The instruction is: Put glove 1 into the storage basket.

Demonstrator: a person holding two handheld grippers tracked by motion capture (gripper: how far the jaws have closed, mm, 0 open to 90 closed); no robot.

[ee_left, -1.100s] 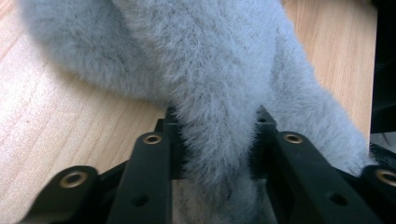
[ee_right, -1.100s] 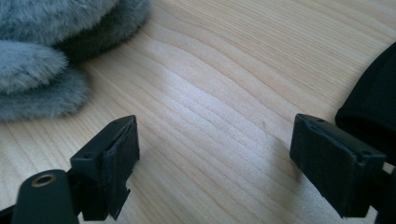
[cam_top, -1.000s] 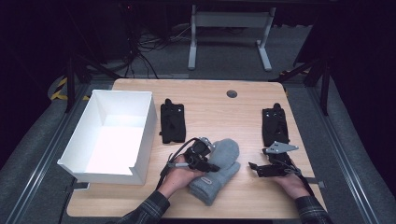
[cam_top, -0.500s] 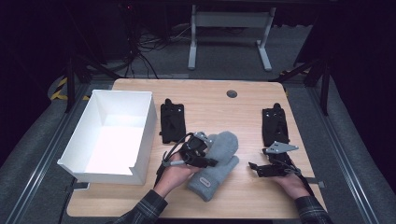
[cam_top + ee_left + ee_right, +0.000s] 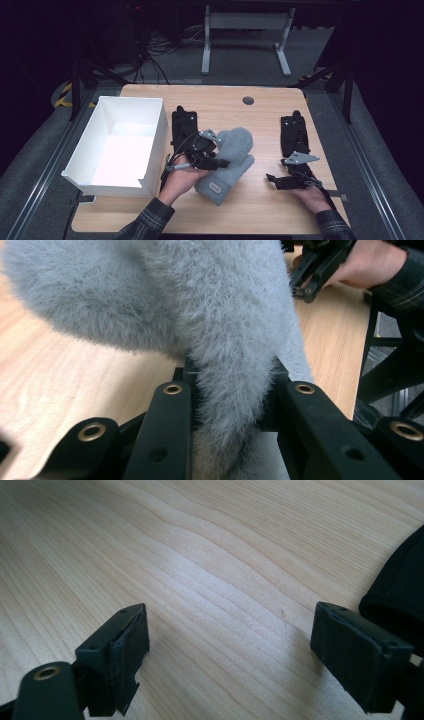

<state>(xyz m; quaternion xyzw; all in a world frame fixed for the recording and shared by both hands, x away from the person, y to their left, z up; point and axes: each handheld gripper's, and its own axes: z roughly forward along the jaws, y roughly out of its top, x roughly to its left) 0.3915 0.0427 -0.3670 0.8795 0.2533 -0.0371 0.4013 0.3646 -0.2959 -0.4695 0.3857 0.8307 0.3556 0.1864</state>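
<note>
The left gripper (image 5: pixel 216 159) is clenched on a fluffy grey fleece mitten (image 5: pixel 227 162): in the left gripper view its two black jaws press in from either side on a narrow fold of the mitten's pile (image 5: pixel 235 390), and the rest of the mitten bulges above and beyond them. The person's left hand (image 5: pixel 182 177) holds this gripper, coming in from the near edge of the light wooden table (image 5: pixel 250 210) in a plaid sleeve (image 5: pixel 145 222).

The mitten lies near the middle of the table, a little toward the near edge, slanting from its cuff end, which bears a small label, up to its rounded tip toward the far side. The held part seems raised off the wood, though how much of the mitten is lifted cannot be told.

The right gripper (image 5: pixel 274 179) is released, its jaws standing wide apart with only bare wood grain between them in the right gripper view (image 5: pixel 227 645). It rests low over the table toward the near right corner, well apart from the mitten, in the person's right hand (image 5: pixel 312 195).

A flat black rectangular holder (image 5: pixel 182 122) lies just behind the left gripper, and a second flat black holder (image 5: pixel 294 132) lies just behind the right gripper, near the right edge. An open white rectangular box (image 5: pixel 150 145) stands along the left edge of the table, beside the first holder. A small dark round grommet (image 5: pixel 248 100) sits near the far edge.
</note>
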